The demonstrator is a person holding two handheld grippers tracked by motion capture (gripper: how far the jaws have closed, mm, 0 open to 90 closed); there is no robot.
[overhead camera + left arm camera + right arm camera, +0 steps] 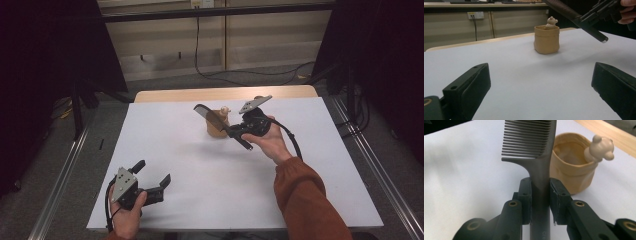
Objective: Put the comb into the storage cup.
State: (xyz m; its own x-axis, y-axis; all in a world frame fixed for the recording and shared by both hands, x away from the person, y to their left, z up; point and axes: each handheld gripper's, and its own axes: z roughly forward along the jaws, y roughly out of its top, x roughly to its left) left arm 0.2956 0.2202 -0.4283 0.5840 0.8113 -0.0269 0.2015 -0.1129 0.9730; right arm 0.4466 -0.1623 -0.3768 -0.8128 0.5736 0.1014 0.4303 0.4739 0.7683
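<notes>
Right claw (540, 200) is clamping the grey comb (534, 147) by its handle, just beside the tan pouch (217, 125) at frame centre. Advice: tip teeth down over the opening. Left claw (152, 176) is idling apart, lower left.

High cam above table (165, 150) facing fwd-down, claw cams low, close — all share tan pot (546, 40)

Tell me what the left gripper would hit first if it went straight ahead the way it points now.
Probably the tan pot with the little bear on its rim. It stands ahead of the open left gripper, slightly right of centre, with bare white table between. The comb hangs higher, likely above that line.
</notes>
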